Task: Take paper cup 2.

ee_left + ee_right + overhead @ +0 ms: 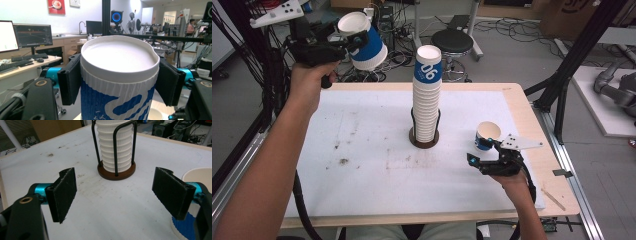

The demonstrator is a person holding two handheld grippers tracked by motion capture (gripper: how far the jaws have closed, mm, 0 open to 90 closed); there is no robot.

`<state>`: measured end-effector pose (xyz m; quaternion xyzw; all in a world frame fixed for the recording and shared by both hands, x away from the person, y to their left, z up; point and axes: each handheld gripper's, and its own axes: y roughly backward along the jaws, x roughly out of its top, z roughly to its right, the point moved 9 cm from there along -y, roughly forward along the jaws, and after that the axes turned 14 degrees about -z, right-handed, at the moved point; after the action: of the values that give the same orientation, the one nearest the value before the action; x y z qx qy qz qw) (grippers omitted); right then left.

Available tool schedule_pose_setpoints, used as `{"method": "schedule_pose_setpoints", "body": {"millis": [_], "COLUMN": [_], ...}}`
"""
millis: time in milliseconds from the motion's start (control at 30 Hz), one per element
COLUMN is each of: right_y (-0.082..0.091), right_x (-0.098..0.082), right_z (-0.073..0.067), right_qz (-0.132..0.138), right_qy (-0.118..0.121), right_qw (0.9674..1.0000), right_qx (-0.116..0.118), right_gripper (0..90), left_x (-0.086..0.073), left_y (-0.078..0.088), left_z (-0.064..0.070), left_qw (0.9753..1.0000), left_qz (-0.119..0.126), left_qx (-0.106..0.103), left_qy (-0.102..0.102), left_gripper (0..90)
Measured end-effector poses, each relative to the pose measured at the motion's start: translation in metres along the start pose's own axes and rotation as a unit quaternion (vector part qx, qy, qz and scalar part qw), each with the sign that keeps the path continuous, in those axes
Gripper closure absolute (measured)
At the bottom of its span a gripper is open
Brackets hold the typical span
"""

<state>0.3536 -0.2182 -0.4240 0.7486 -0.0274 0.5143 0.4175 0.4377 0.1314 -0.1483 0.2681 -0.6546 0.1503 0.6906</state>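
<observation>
1. Aloft at the table's far left corner, the left gripper (353,40) clamps a blue-and-white cup (364,42) just under its rim, tilted, mouth toward the camera; the pads (70,80) press both sides of its ribbed sleeve.
2. Centre, the stack (427,95) stands in a wire holder (424,137). Judged from here, the step is to add the held cup: right it, centre it over the top cup, lower it straight, then release.
3. Right, the right gripper (484,150) rests with jaws apart, grasping nothing, a second cup (487,135) just beside one jaw; best kept clear.
</observation>
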Motion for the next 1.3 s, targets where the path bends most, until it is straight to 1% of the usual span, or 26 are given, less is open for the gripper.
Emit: {"method": "schedule_pose_setpoints", "body": {"millis": [67,133,233,300,367,500,567,633,667,700,733,800,867,967,1100,1167,1267,1300], "right_y": [-0.001,-0.001,-0.002,-0.003,-0.003,-0.004,-0.005,-0.006,-0.006,-0.007,-0.007,-0.007,-0.008,-0.008,-0.009,-0.010,-0.012,-0.012], "right_x": [0.000,0.000,-0.001,-0.001,-0.001,-0.001,-0.001,-0.001,-0.001,-0.001,-0.002,-0.002,-0.002,-0.002,-0.002,-0.003,-0.003,-0.003], "right_z": [0.000,-0.001,-0.002,-0.001,-0.002,-0.002,-0.002,-0.001,-0.002,-0.002,-0.003,-0.003,-0.003,-0.003,-0.003,-0.003,-0.004,-0.004], "right_qz": [-0.001,-0.003,-0.004,-0.004,-0.004,-0.004,-0.006,-0.005,-0.007,-0.007,-0.008,-0.007,-0.007,-0.008,-0.010,-0.010,-0.013,-0.013], "right_qy": [0.000,0.000,0.001,0.003,0.003,0.003,0.002,0.006,0.003,0.006,0.005,0.005,0.005,0.005,0.005,0.006,0.004,0.005], "right_qw": [1.0000,1.0000,1.0000,1.0000,1.0000,1.0000,1.0000,1.0000,1.0000,1.0000,1.0000,1.0000,1.0000,1.0000,0.9999,0.9999,0.9999,0.9999], "right_qx": [0.000,0.000,0.001,0.000,0.001,0.001,0.001,-0.001,0.001,0.000,0.002,0.002,0.002,0.002,0.002,0.003,0.005,0.004], "right_gripper": [20.3,20.3,20.3,20.3,20.3,20.4,20.3,20.3,20.3,20.3,20.3,20.3,20.3,20.3,20.3,20.3,20.3,20.3], "left_x": [-0.009,-0.019,-0.035,-0.044,-0.053,-0.070,-0.080,-0.093,-0.098,-0.104,-0.110,-0.119,-0.131,-0.146,-0.165,-0.172,-0.182,-0.186], "left_y": [0.002,0.002,0.001,0.002,0.003,0.003,0.001,-0.001,-0.002,-0.002,-0.003,-0.004,-0.004,-0.005,-0.007,-0.007,-0.011,-0.012], "left_z": [0.001,0.003,0.007,0.010,0.012,0.019,0.023,0.026,0.027,0.028,0.029,0.030,0.031,0.032,0.034,0.037,0.041,0.041], "left_qw": [1.0000,0.9999,0.9996,0.9994,0.9995,0.9994,0.9991,0.9987,0.9987,0.9985,0.9982,0.9980,0.9978,0.9976,0.9973,0.9972,0.9969,0.9967], "left_qz": [0.000,-0.005,-0.020,-0.020,-0.021,-0.027,-0.033,-0.044,-0.045,-0.049,-0.052,-0.053,-0.053,-0.055,-0.064,-0.066,-0.066,-0.072], "left_qx": [-0.002,-0.009,-0.019,-0.027,-0.025,-0.022,-0.025,-0.025,-0.025,-0.025,-0.028,-0.033,-0.034,-0.031,-0.020,-0.018,-0.021,-0.020], "left_qy": [-0.001,-0.002,0.000,0.006,0.006,-0.003,-0.005,-0.011,-0.009,-0.007,-0.004,0.008,0.022,0.029,0.030,0.030,0.036,0.031], "left_gripper": [29.7,29.6,29.6,29.6,29.6,29.6,29.5,29.5,29.5,29.5,29.5,29.5,29.6,29.6,29.5,29.5,29.5,29.5]}}
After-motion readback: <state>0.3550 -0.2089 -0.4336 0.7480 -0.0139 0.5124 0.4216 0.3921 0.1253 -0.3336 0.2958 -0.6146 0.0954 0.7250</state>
